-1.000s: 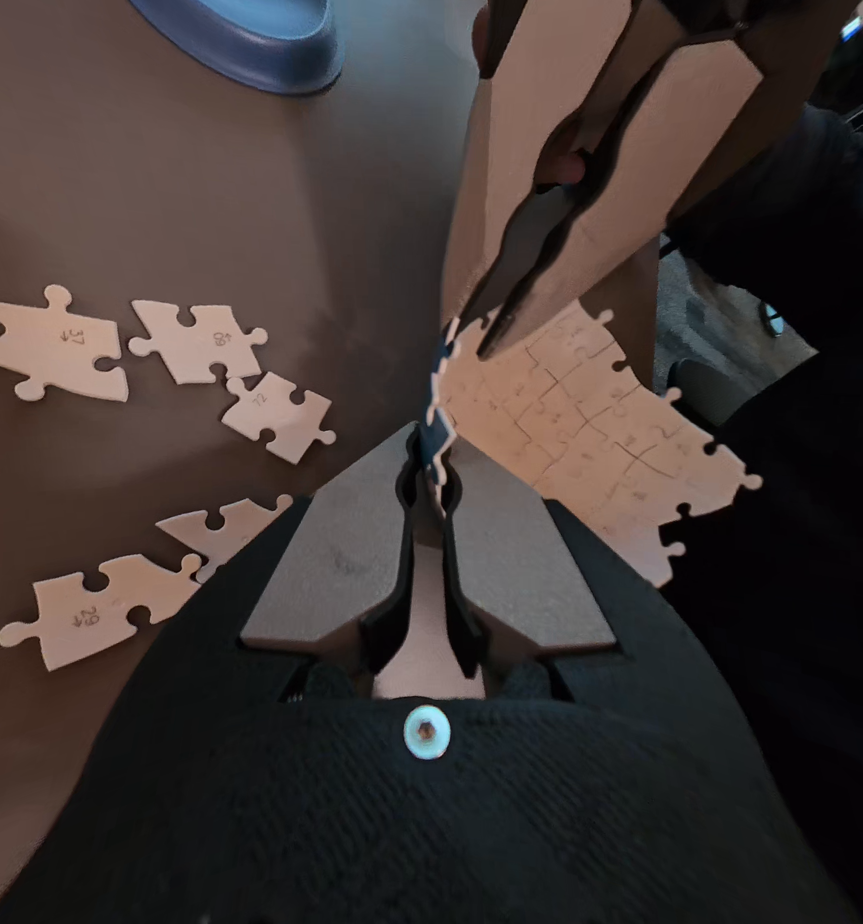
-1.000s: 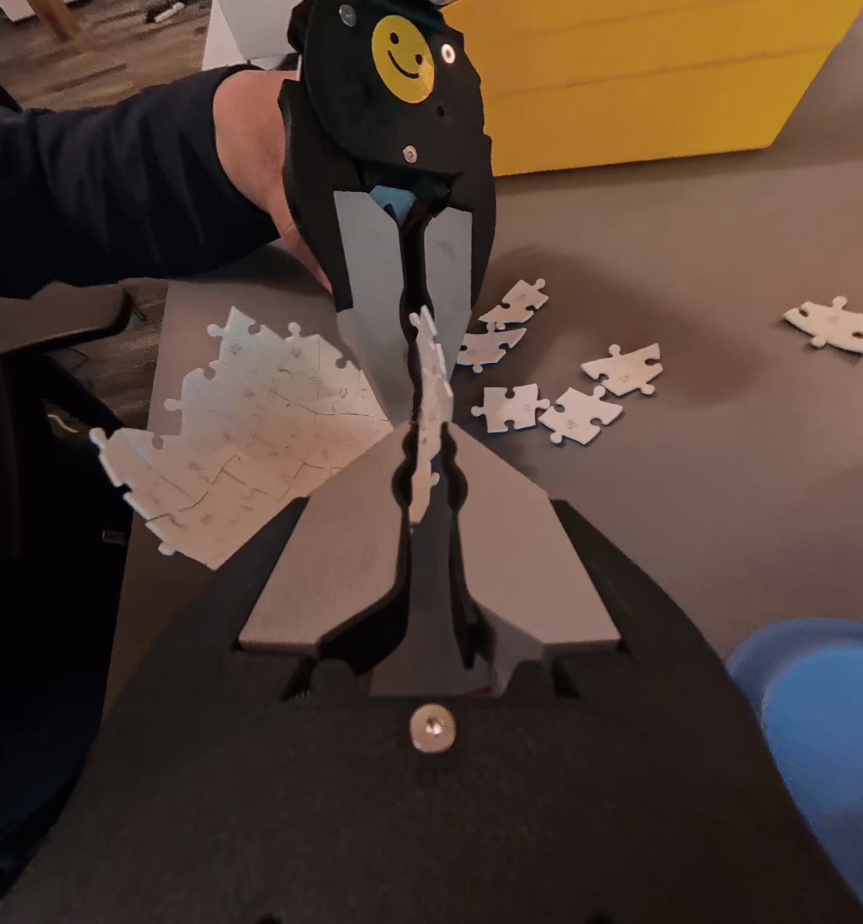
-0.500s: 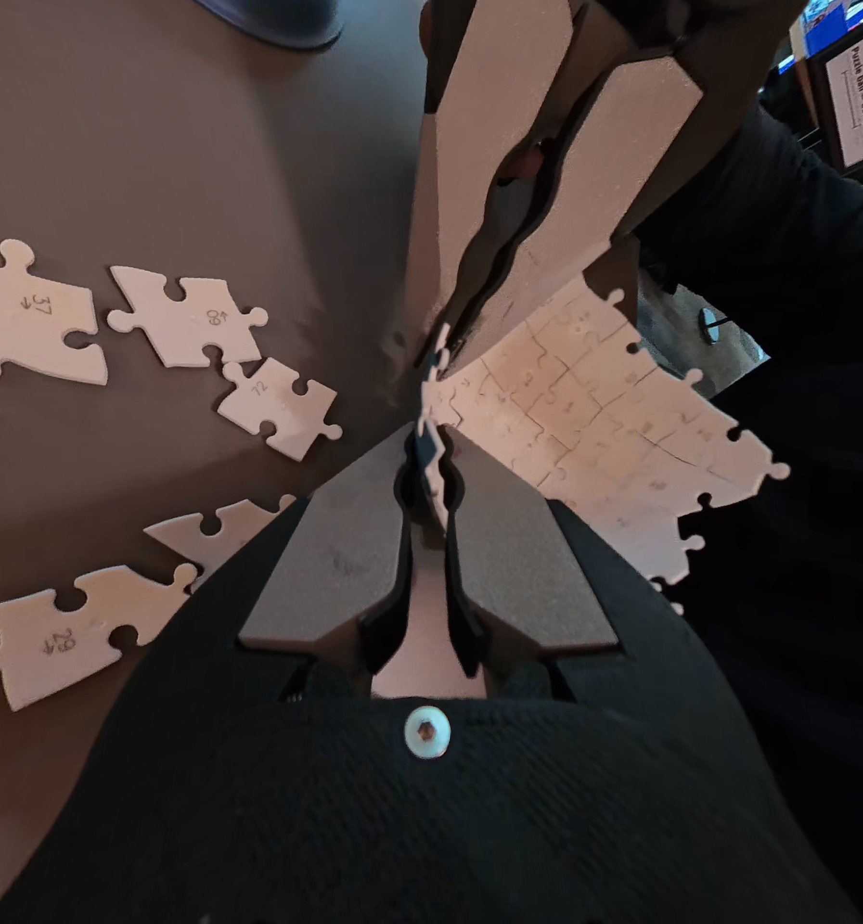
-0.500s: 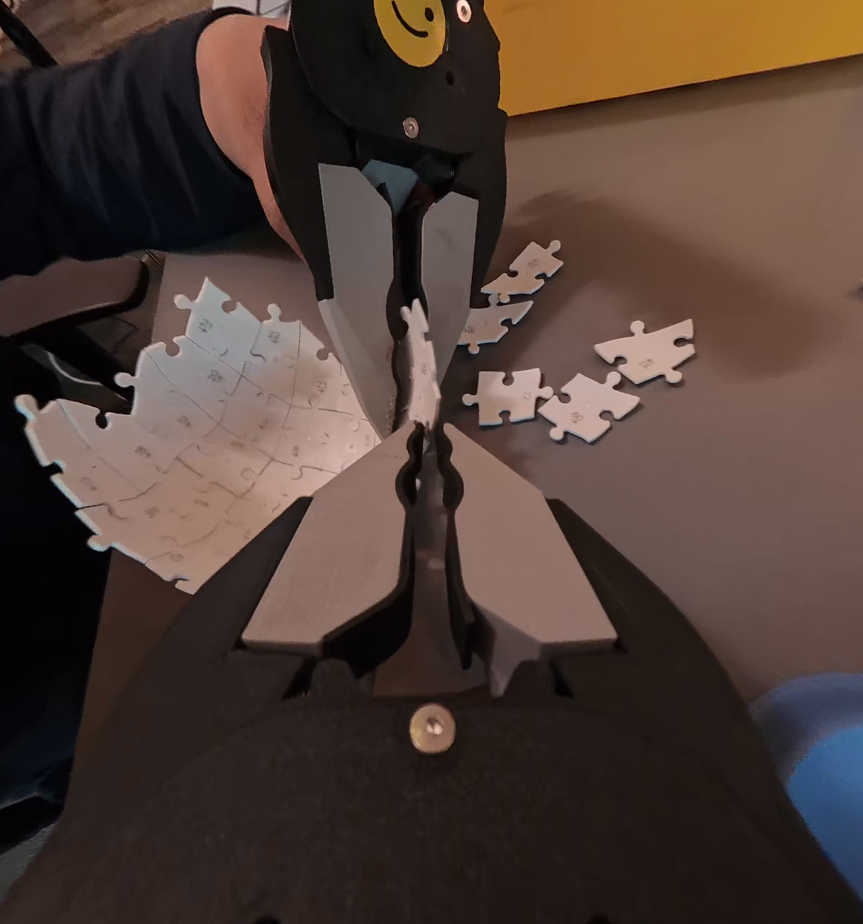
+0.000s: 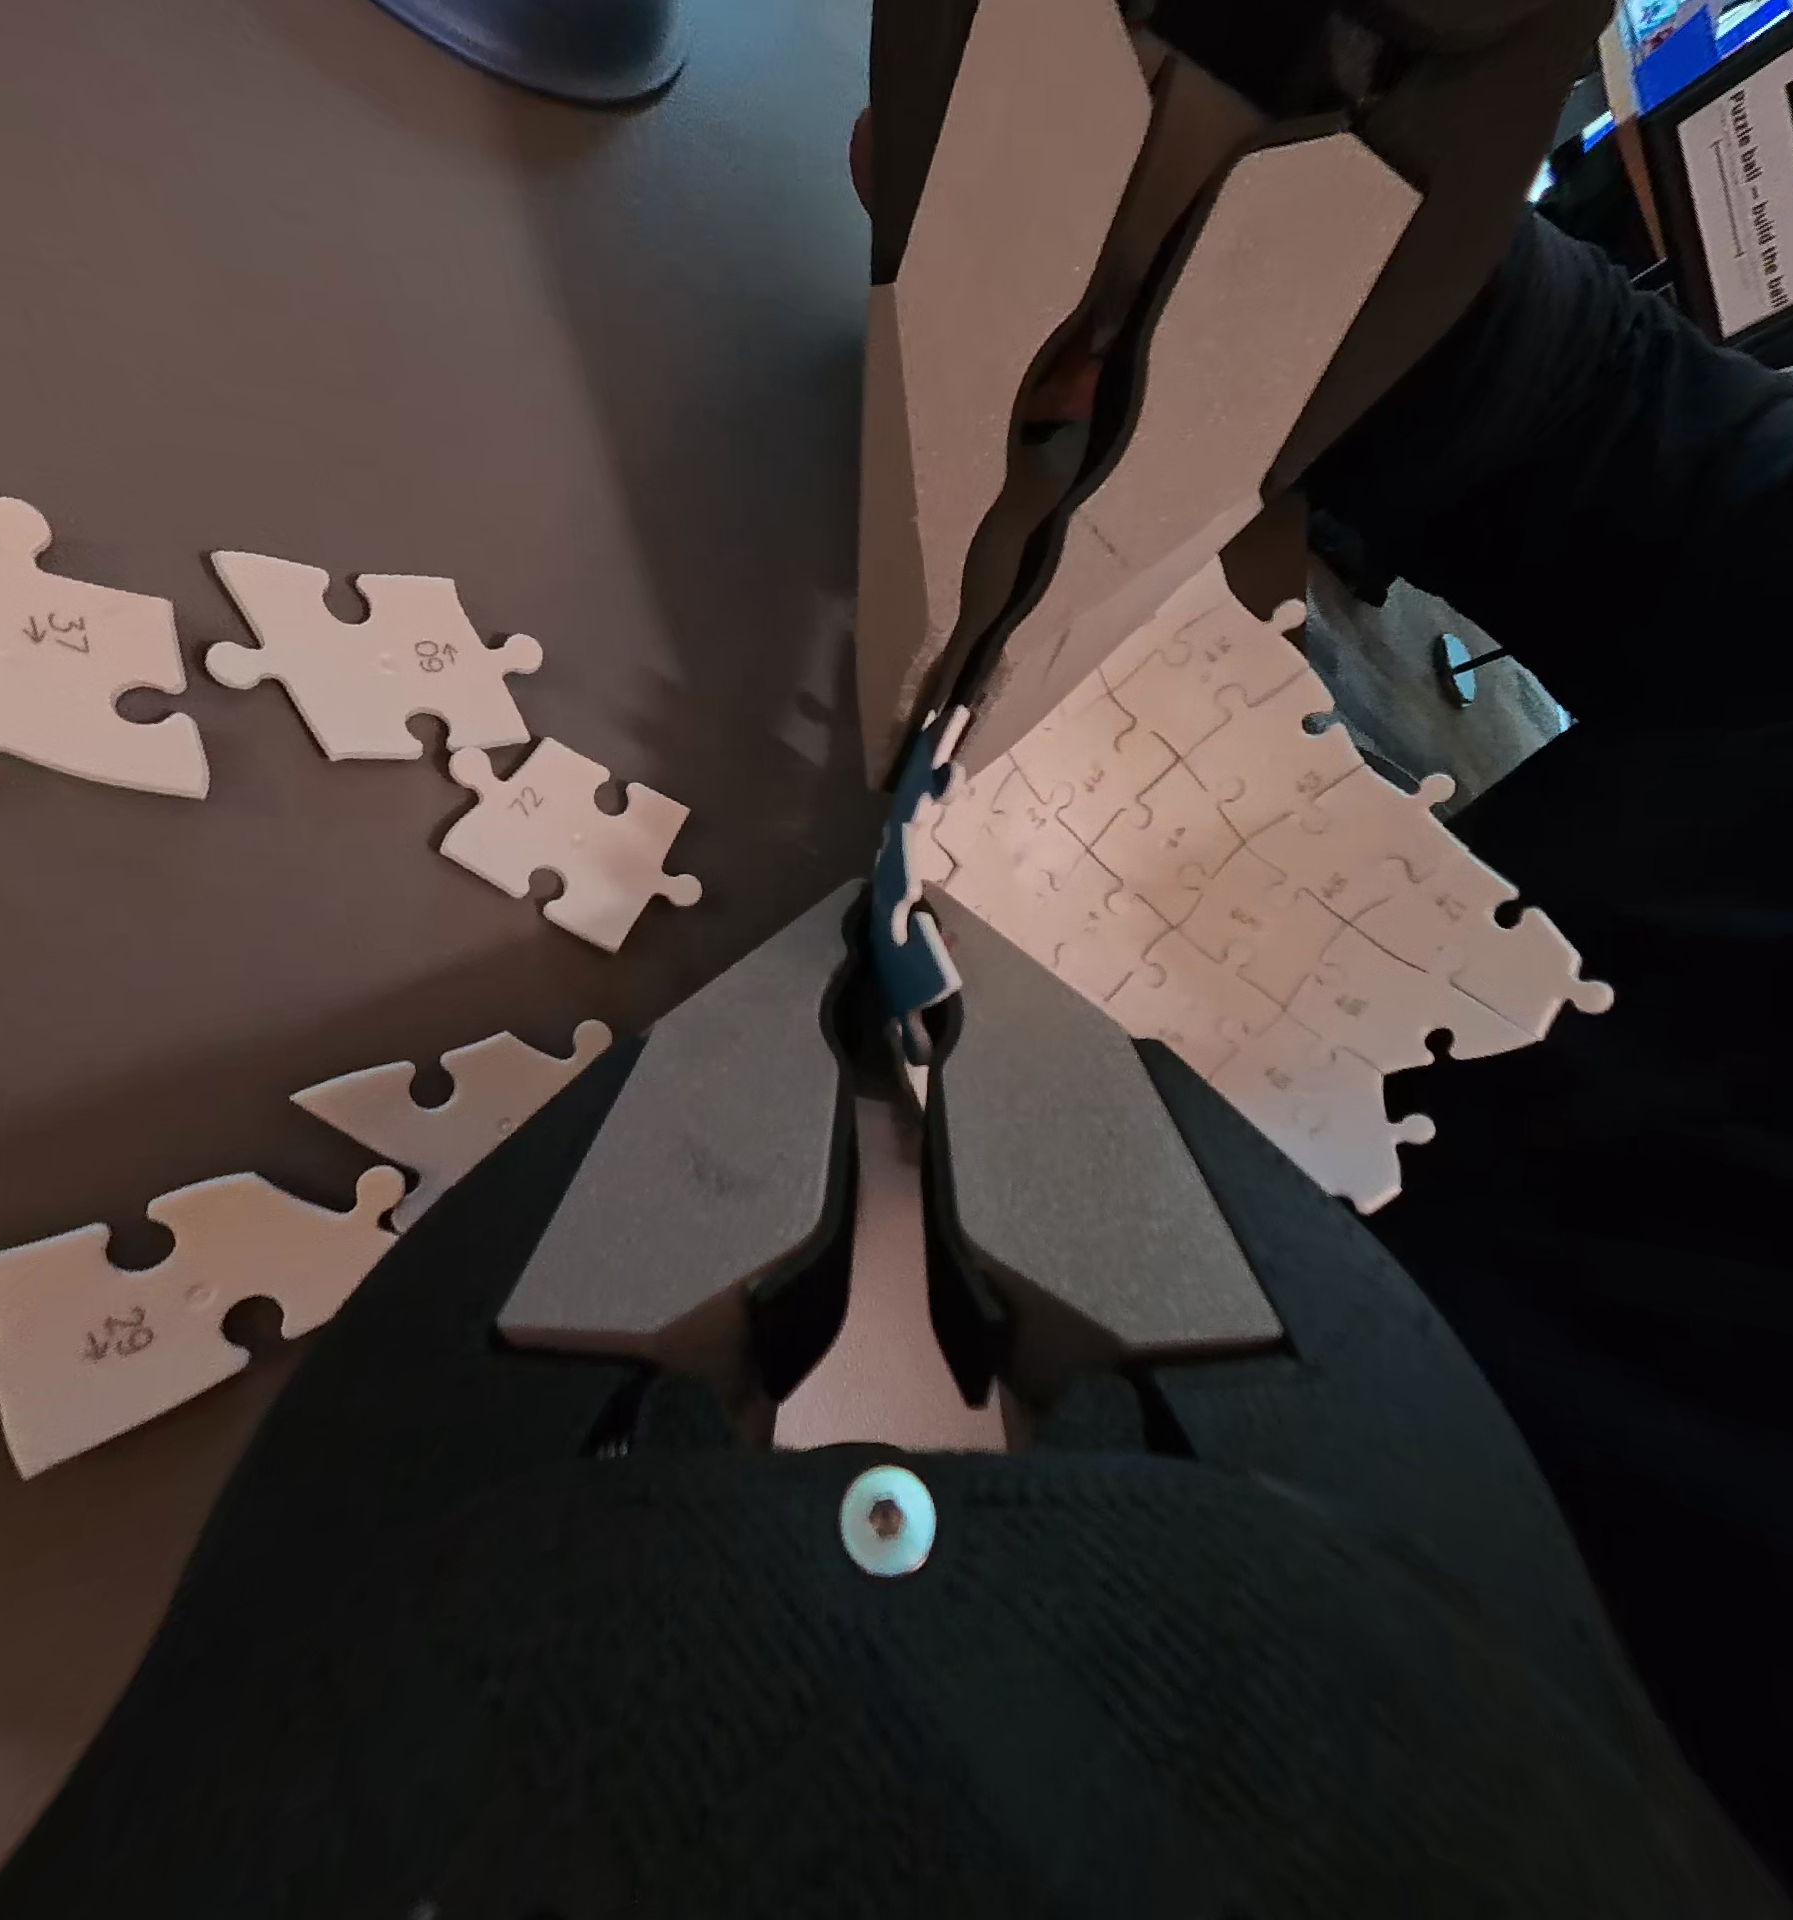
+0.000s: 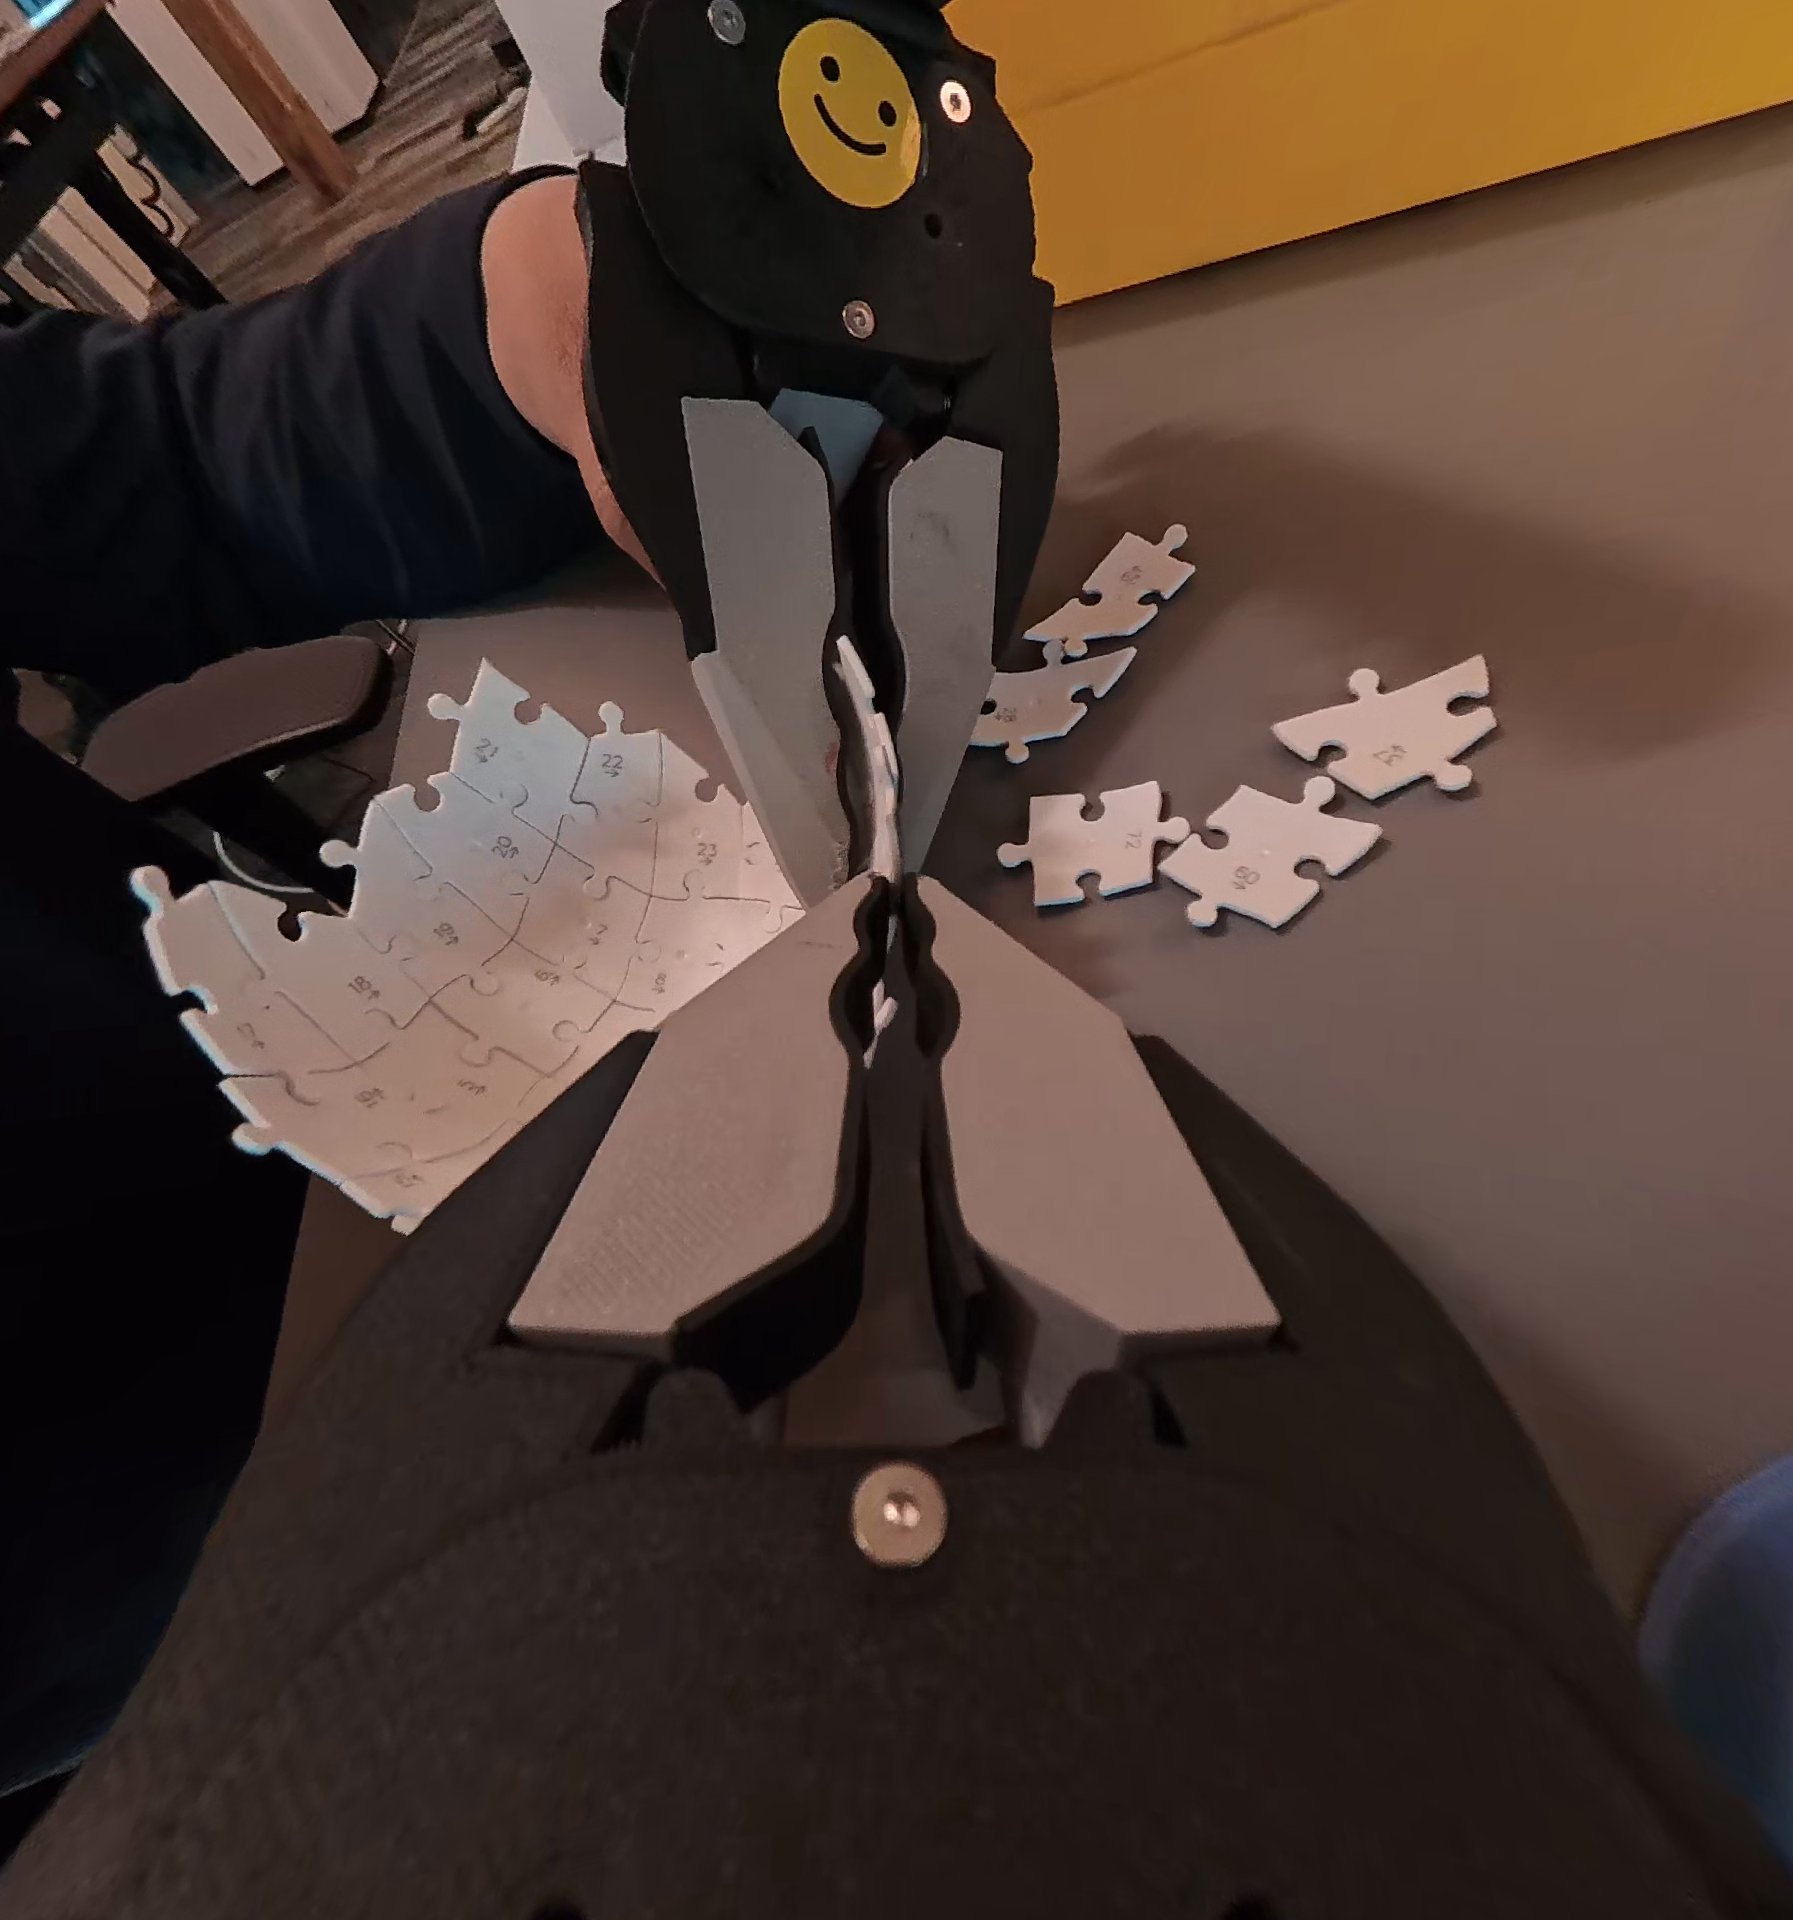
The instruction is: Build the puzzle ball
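A curved assembled puzzle section [image 5: 1235, 883], white on its numbered back and blue on its front, is held edge-on above the brown table [image 5: 352, 312]. My left gripper [image 5: 887, 914] is shut on its near edge. My right gripper [image 5: 918, 758] comes in from above, shut on a puzzle piece [image 5: 939, 738] at that same edge. I cannot tell if the piece is locked in. In the right wrist view the right gripper [image 6: 892, 888] and the left gripper [image 6: 871, 852] meet almost tip to tip, with the section [image 6: 456, 935] fanning out to the left.
Several loose white pieces [image 5: 372, 665] [image 5: 570, 831] [image 5: 123, 1320] lie on the table left of my left gripper, and they also show in the right wrist view [image 6: 1100, 842] [image 6: 1391, 727]. A blue dish [image 6: 1765, 1662] and a yellow box [image 6: 1391, 104] stand nearby. A chair [image 6: 237, 707] is beyond the table edge. The tips of both grippers are at nearly the same place.
The two grippers have drawn together until their tips nearly touch, both staying shut. The strip of puzzle edge showing between them has shrunk. The section has tilted slightly.
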Demonstrator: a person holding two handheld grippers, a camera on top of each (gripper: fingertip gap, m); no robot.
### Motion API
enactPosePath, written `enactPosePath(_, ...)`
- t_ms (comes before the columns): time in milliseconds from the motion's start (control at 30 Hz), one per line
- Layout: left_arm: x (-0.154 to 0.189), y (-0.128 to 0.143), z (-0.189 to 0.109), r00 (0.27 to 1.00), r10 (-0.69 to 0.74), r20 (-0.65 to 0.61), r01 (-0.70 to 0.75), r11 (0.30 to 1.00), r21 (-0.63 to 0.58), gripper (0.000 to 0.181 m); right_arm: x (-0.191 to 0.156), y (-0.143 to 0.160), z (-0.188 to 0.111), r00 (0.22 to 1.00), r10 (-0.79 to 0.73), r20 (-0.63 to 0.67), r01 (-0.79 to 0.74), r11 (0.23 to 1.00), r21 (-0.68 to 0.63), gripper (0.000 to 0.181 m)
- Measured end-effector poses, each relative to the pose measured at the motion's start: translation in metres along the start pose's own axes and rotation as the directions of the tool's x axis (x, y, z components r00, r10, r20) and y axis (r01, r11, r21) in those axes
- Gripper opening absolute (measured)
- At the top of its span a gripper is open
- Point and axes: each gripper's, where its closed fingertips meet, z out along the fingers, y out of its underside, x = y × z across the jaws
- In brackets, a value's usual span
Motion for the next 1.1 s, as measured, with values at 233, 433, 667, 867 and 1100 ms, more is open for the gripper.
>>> enactPosePath(233,-0.0007,0.0003,0.0005,0.998,0.043,0.038,-0.043,0.999,-0.013,0.003,0.0018,0.0022,0.0001,0.998,0.060,0.008,-0.060,0.998,-0.004,0.000)
enactPosePath(433,-0.0004,-0.0007,0.0010,0.998,0.059,0.036,-0.059,0.998,-0.008,0.003,0.0012,0.0035,-0.0009,0.999,0.034,-0.022,-0.034,0.999,-0.002,0.000)
enactPosePath(667,-0.0001,-0.0048,0.0023,0.998,0.047,0.031,-0.048,0.999,0.021,0.005,0.0015,0.0062,-0.0005,0.999,0.032,-0.036,-0.033,0.999,-0.016,0.000)
enactPosePath(867,-0.0004,-0.0064,0.0010,0.992,0.088,0.090,-0.090,0.996,0.019,0.004,-0.0010,0.0034,-0.0017,0.999,0.040,-0.027,-0.040,0.999,0.006,0.000)
enactPosePath(1100,0.0010,-0.0082,-0.0005,0.988,0.110,0.105,-0.113,0.993,0.023,0.001,-0.0040,0.0017,-0.0032,0.999,0.054,-0.005,-0.054,0.998,0.024,0.000)
